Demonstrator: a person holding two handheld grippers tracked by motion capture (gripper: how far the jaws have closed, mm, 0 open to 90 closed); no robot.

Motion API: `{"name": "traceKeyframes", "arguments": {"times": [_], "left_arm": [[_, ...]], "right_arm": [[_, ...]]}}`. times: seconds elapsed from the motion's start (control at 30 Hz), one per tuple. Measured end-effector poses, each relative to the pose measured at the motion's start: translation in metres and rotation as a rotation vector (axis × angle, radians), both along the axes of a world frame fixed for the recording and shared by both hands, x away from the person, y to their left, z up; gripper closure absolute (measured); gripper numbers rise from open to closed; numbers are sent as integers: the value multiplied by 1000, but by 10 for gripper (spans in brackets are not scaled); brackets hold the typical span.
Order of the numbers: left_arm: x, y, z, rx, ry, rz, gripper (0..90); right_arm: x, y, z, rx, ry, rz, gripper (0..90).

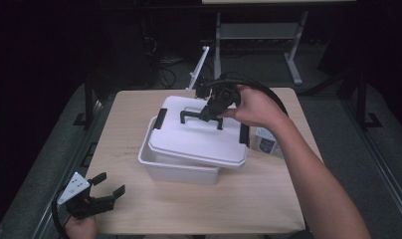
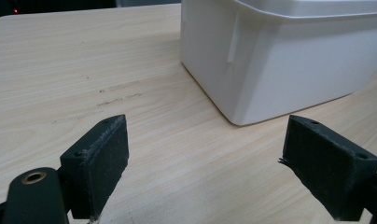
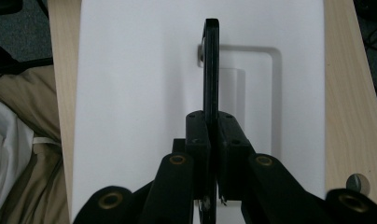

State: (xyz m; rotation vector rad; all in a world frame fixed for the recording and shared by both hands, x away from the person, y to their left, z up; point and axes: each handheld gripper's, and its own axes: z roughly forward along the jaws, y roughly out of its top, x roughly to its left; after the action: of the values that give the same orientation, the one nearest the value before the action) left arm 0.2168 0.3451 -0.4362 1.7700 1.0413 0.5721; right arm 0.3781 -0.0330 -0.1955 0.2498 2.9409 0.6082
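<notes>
While the right gripper clamps the black handle of a white lid, that lid sits askew and tilted on a white bin at the middle of a wooden table. It looks partly lifted, not yet clear of the bin. Near the table's front left corner, the left gripper rests with jaws wide apart, holding nothing. Judging by this, lifting the lid away and setting it down remains.
</notes>
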Motion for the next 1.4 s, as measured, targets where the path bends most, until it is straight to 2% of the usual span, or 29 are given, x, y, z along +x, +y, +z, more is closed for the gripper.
{"name": "traceKeyframes", "arguments": {"times": [0.93, 1.4], "left_arm": [[-1, 1, 0, 5, -4, 6, 135], [-2, 2, 0, 0, -4, 7, 135]], "right_arm": [[-12, -43, 11, 1, -3, -56, 846], [-17, -67, 7, 4, 2, -79, 846]]}}
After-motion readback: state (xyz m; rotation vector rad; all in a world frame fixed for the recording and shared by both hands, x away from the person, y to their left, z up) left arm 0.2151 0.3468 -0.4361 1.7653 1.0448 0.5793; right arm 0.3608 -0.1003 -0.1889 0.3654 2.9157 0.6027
